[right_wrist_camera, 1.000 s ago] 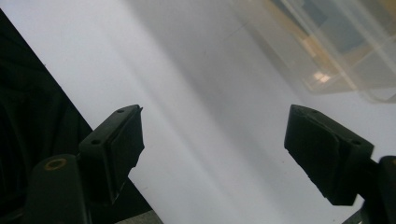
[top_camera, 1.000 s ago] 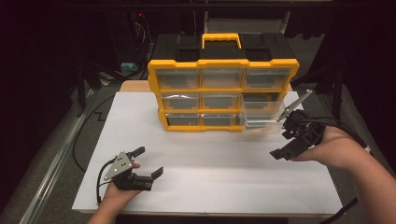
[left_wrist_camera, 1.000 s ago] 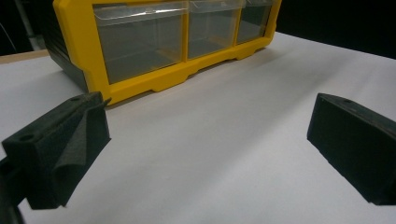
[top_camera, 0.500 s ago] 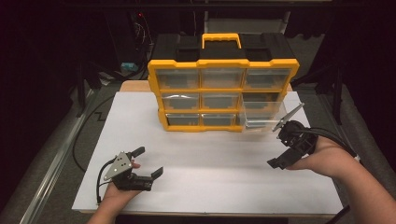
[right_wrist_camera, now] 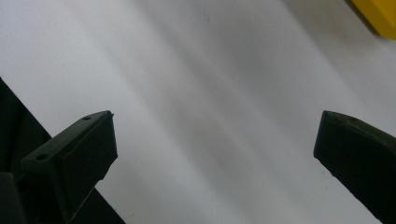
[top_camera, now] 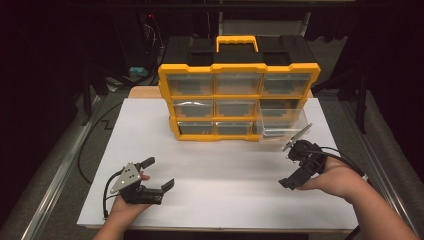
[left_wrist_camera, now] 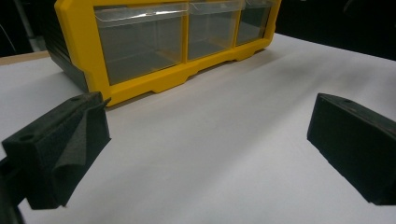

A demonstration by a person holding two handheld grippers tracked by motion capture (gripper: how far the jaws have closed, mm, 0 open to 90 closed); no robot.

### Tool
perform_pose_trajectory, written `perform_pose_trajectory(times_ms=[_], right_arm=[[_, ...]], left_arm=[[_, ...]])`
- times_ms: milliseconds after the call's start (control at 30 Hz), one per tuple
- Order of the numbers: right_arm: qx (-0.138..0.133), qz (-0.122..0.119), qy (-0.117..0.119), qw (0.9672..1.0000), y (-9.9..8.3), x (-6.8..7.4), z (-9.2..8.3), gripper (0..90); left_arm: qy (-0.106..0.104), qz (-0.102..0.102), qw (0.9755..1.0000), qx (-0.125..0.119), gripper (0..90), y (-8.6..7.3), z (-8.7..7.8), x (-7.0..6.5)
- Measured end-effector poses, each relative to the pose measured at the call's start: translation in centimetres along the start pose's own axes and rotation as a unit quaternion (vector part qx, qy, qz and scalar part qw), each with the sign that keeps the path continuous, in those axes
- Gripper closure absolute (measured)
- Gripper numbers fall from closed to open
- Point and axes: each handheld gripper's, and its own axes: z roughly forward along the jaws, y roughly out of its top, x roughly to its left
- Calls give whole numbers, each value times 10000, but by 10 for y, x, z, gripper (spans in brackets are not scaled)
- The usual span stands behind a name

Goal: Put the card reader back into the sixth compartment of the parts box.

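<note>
High view, yellow drawer cabinet, clear drawer pulled out, both grippers jaws apart, empty.

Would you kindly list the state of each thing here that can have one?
Organizer: upright on the white board, handle on top.
Bottom right drawer: pulled out, looks empty.
Other drawers: pushed in.
Left gripper: open, nothing between its fingers, low over the board.
Right gripper: open, holding nothing; its jaws have just been opening, fingers wide apart.
</note>
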Motion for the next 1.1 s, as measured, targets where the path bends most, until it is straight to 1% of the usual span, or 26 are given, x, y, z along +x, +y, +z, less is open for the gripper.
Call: perform_pose_trajectory(times_ms=[200, 267, 467, 600, 800, 867, 900, 1033, 1100], right_arm=[[50, -19, 14, 10000, -2, 3, 19, 0], [83, 18, 10, 10000, -2, 5, 26, 0], [89, -13, -89, 9999, -4, 9, 43, 0], [57, 51, -159, 9998, -6, 9, 52, 0], [-137, 133, -211, 9996, -10, 8, 61, 0], [-202, 209, -203, 9994, -11, 9, 63, 0], [-281, 174, -220, 9992, -12, 9, 64, 0], [-601, 233, -249, 9976, -14, 9, 66, 0], [-803, 338, -303, 9957, -16, 9, 68, 0]], left_arm=[[-4, -2, 10000, -3, 3, 0, 0, 0], [-4, -3, 10000, -2, 4, 0, 0, 0], [-4, -6, 10000, -3, 3, 0, 0, 0], [-9, -13, 10000, -5, 3, 0, 0, 0], [-2, -19, 10000, -1, 3, 0, 0, 0], [-1, -16, 10000, 3, 3, 0, 0, 0], [2, -14, 10000, 6, 3, 0, 0, 0], [10, -11, 10000, 23, 3, 0, 1, 0], [11, -17, 10000, 27, 3, -1, 1, 0]])
